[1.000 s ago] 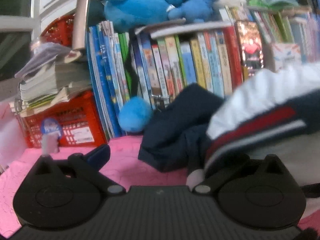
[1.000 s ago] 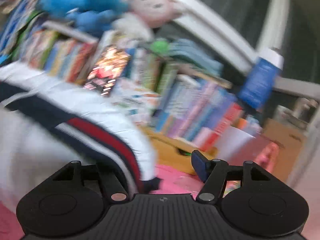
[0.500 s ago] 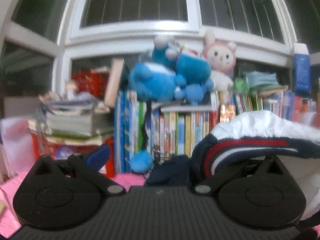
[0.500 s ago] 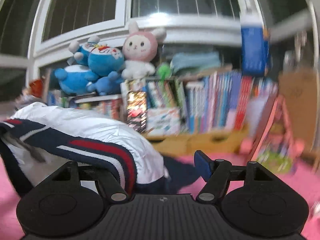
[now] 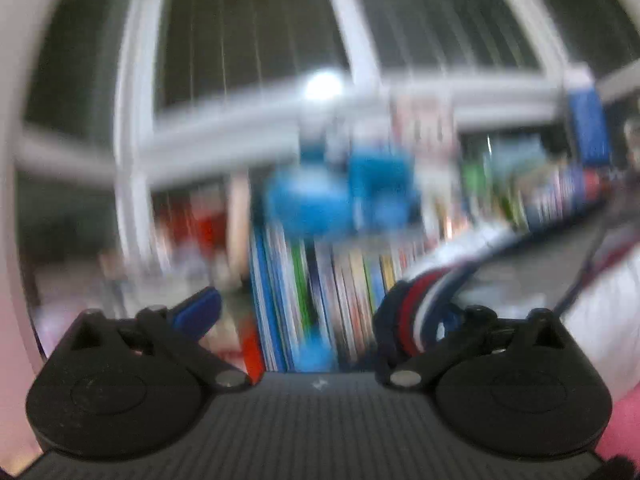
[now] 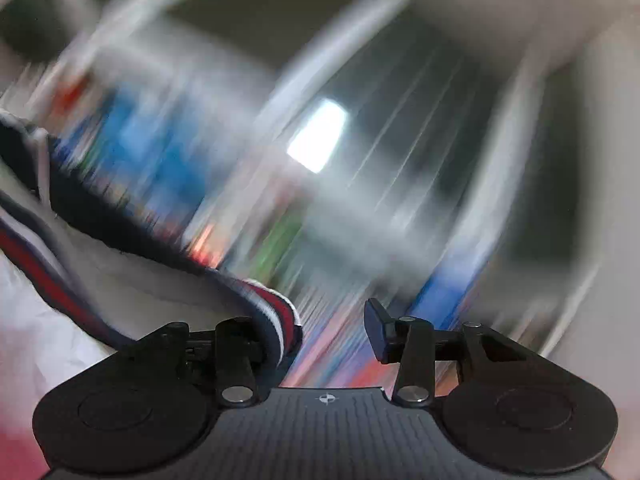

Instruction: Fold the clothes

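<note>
A tall window [image 5: 256, 80] with white curved frames and dark panes fills the top of both views, smeared by blur. Below it, only the left wrist view shows a row of upright books [image 5: 320, 300] with thin coloured spines and rounded blue plush toys [image 5: 340, 196] on top; in the right wrist view these are mere streaks of colour.

The garment [image 6: 60, 320] is smooth white cloth with a ribbed hem banded navy, red and white. In the right wrist view it spreads across the lower left; in the left wrist view it stretches off to the right, hem [image 5: 416, 304] bunched over the right finger.

The left gripper [image 5: 316, 316] stands wide apart, with the hem draped over one finger and its blue pad [image 5: 198, 312] bare. The right gripper [image 6: 332, 328] is closing, with the hem lying over its left finger and a clear gap to the other pad [image 6: 378, 330].
</note>
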### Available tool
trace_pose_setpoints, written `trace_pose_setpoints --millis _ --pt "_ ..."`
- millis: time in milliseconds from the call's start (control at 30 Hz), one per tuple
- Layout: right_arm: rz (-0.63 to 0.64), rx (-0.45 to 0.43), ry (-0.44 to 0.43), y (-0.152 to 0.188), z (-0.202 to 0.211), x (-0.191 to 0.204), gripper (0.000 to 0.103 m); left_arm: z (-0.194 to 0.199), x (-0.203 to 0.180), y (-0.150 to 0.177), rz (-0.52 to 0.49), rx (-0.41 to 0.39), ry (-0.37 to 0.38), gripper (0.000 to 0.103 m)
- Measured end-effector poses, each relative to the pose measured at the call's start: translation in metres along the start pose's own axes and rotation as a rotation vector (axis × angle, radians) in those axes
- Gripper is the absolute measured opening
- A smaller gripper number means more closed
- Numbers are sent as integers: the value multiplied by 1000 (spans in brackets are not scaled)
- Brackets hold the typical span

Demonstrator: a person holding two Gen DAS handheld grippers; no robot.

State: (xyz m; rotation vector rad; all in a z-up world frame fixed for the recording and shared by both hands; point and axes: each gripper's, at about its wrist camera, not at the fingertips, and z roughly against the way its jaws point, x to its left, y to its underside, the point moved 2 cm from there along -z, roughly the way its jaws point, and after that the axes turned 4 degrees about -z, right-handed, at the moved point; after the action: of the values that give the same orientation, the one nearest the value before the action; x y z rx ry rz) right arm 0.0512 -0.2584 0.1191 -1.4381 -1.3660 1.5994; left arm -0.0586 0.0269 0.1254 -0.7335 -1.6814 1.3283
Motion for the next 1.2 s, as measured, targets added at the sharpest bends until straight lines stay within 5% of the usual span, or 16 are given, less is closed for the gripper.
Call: trace_pose_setpoints --millis 67,133,233,400,733,833,1200 --pt "-73 -181 54 -33 23 -13 45 5 6 4 32 26 26 103" --pt "-161 -12 -36 -26 16 -28 34 5 15 25 103 120 79 103" --pt "-183 202 -169 19 12 -33 34 6 10 77 153 291 182 103" --pt "-104 391 -241 86 38 1 34 13 -6 123 157 405 250 103" --pt "-134 480 -285 128 38 22 41 5 -20 159 189 545 306 103" --pt "-130 496 -309 134 35 28 55 4 -23 163 183 565 314 103" --pt "-168 546 -361 150 29 43 54 -11 -28 178 190 694 366 103"
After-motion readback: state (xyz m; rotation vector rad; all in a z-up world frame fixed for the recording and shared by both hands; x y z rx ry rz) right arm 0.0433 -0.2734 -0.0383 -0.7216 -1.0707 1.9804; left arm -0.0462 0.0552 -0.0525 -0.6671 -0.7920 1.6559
